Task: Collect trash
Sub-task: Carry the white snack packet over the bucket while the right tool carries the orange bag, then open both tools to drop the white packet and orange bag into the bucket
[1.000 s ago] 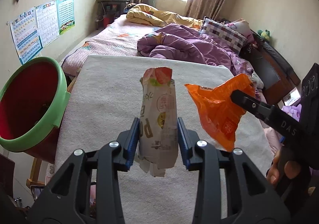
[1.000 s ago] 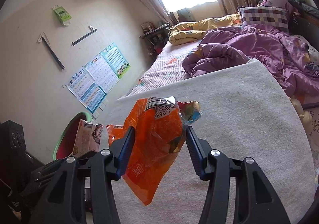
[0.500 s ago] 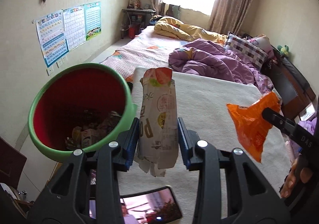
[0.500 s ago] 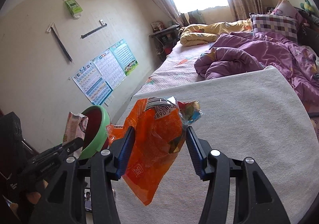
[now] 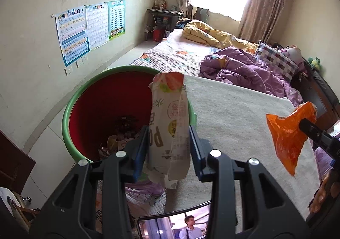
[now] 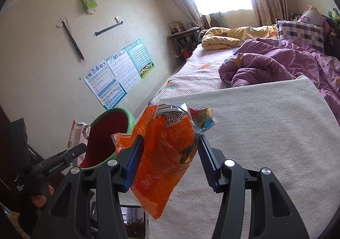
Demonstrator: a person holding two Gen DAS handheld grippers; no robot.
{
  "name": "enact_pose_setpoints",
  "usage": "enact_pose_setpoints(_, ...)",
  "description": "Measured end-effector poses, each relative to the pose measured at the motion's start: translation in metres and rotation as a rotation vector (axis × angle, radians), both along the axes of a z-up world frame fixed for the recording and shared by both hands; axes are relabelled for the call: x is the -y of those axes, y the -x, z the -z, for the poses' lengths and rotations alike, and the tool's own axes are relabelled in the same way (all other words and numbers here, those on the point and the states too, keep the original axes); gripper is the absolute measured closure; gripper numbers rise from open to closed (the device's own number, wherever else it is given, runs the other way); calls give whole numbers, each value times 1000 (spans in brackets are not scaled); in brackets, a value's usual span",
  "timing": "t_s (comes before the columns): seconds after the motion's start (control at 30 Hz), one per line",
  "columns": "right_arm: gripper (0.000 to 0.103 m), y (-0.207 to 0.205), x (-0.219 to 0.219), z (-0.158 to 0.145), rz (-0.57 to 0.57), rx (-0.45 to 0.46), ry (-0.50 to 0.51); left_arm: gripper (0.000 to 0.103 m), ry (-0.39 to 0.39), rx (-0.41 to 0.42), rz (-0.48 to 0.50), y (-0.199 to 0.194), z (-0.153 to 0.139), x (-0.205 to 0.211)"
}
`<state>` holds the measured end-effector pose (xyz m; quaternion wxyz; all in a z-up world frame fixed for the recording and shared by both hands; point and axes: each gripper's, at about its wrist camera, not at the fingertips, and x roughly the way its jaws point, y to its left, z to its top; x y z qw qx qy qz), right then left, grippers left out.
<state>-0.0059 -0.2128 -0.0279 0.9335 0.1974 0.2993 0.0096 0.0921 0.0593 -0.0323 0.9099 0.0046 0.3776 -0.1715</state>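
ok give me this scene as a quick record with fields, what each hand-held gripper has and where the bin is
left hand-held gripper: shut on white snack wrapper
right hand-held gripper: shut on orange snack bag
bin: green rim, red inside, trash at the bottom, beside the bed
white snack wrapper position: in front of the bin opening
surface: grey-white blanket

Orange wrapper [image 6: 163, 154], frame centre: digits "2890" beside a barcode. Left tongs [image 6: 78, 150], lower left of the right-wrist view: "GenRobot.AI" in white. Pale wrapper [image 5: 169, 128], centre of the left-wrist view: large letters "PO"; its other print, and the wall charts [image 5: 89, 28], are illegible.
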Motion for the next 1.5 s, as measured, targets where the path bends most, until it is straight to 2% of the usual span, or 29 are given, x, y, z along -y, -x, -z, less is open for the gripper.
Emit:
enact_pose_setpoints(0.73,52,-26,-59,4,-25,1,42,67,-4,-6,30,-22,5,-29)
enact_pose_setpoints(1.5,52,-49,-88,4,-78,12,89,67,3,-12,34,-41,13,-42)
